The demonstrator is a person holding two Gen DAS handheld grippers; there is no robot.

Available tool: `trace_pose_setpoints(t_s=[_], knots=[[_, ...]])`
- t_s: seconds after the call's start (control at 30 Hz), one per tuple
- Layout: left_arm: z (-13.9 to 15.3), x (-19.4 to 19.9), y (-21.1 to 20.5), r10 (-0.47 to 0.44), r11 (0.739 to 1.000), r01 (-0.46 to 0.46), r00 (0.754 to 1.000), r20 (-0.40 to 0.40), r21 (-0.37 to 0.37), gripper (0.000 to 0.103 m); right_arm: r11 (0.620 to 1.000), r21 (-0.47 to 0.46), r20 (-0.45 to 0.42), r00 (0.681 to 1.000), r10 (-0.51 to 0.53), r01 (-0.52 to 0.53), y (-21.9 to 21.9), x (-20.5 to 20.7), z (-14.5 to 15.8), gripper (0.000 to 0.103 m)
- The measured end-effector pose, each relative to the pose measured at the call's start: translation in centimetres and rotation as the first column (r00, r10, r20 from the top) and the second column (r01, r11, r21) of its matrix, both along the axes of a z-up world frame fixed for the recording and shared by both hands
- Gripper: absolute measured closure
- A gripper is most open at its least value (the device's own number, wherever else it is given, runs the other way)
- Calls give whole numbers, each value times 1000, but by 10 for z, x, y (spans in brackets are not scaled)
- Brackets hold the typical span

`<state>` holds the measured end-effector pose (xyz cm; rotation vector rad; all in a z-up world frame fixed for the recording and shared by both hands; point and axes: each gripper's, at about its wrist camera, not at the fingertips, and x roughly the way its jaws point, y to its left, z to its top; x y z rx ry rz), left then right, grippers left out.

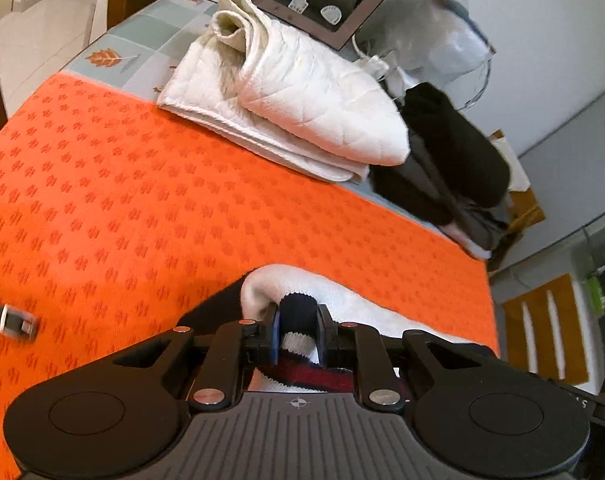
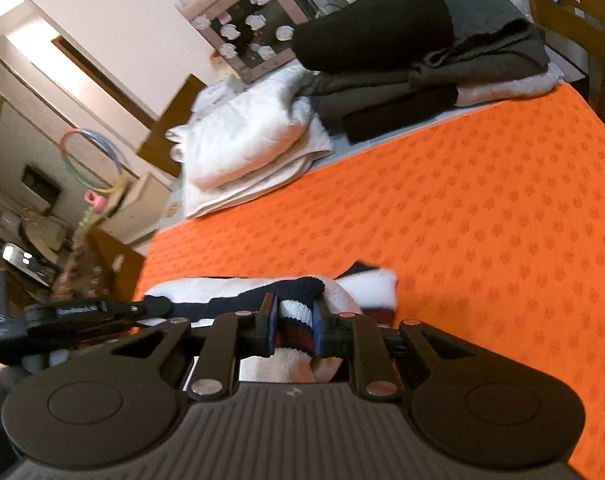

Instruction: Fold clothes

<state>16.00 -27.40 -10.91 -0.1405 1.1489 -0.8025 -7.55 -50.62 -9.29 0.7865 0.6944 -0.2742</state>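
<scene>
We see both tongs pinching one white garment with navy and red striped ribbing: left tongs [image 1: 298, 334] and right tongs [image 2: 293, 328] each clamp ribbed trim. The garment [image 1: 342, 300] lies on the orange-covered bench [image 1: 142, 208], near folded piles.

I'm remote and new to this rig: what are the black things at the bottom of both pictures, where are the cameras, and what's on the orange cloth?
Each picture comes from a fisheye camera on a hand-held gripper, looking forward along its two fingers. The black shapes at the bottom are the gripper bodies.

In the left wrist view, the left gripper is shut on the ribbed edge of a white garment with navy and red stripes. In the right wrist view, the right gripper pinches the same garment's striped edge.

The orange cloth covers the table. At its far side lie a folded white quilted piece and a stack of dark folded clothes.
</scene>
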Motion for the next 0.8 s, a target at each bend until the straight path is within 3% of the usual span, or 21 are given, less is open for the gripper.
trace_pose_setpoints(t_s=[0.2,0.37,0.53,0.6,0.67,0.8], knots=[[-19,15,-25,-41,997,38,999,34,70,82,998,-55,-49,999,-22,19,-11,24,-31,79],[-20,21,-16,-93,996,93,995,35,0,79,995,-99,-33,999,-9,5,-8,20,-28,70],[2,7,23,-136,987,143,986,97,-71,49,992,-125,-1,1000,-12,12,1,-14,-4,51],[7,-4,39,-163,983,172,979,126,-69,47,991,-136,3,1000,-6,6,8,-31,2,46],[4,-16,49,-188,979,195,975,116,-62,46,991,-129,-3,1000,15,-15,16,-45,2,45],[-17,-37,56,-215,974,216,976,20,-66,46,995,-71,-48,996,69,-72,34,-57,-16,46]])
